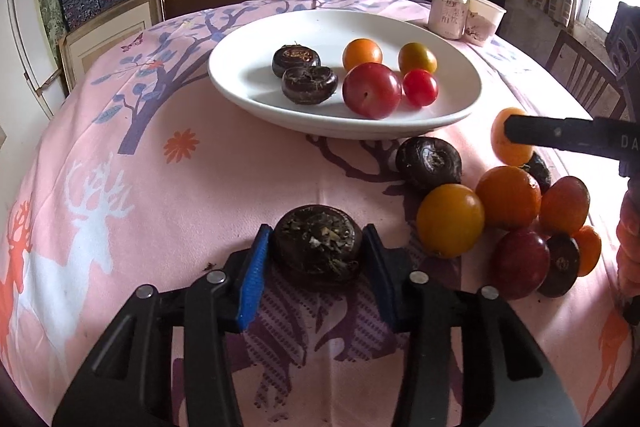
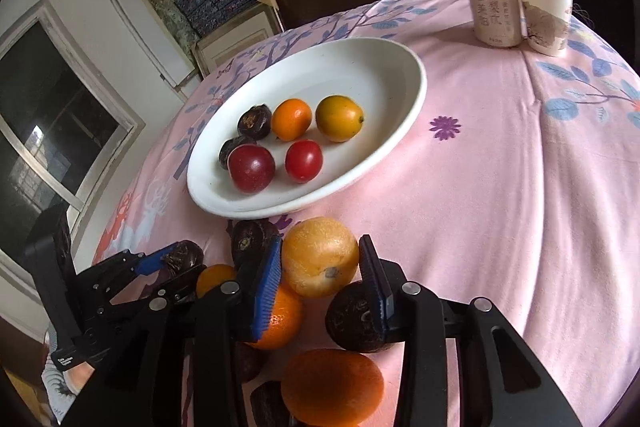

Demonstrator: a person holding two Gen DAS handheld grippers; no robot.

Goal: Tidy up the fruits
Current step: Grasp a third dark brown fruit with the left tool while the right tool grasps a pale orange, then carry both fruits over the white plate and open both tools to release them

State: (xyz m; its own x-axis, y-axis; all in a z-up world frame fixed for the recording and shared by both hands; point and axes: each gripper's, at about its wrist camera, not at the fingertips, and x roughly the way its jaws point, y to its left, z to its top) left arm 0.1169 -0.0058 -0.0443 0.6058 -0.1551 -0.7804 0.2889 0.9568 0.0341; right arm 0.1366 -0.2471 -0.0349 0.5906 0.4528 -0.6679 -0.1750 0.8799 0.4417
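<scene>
1. The left gripper (image 1: 318, 259) pinched a dark water chestnut (image 1: 318, 247) on the pink tablecloth (image 1: 160, 187), at six o'clock from the white plate (image 1: 248, 87).
2. The right gripper (image 2: 320, 267) clamped an orange fruit (image 2: 320, 257) at the plate's five o'clock.

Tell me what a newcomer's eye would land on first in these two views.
The white plate at the centre of the pink tablecloth, holding six fruits, draws the eye first. Nearer, the left gripper is shut on a dark water chestnut, and the right gripper is shut on an orange fruit picked from the loose pile beside the plate.
</scene>
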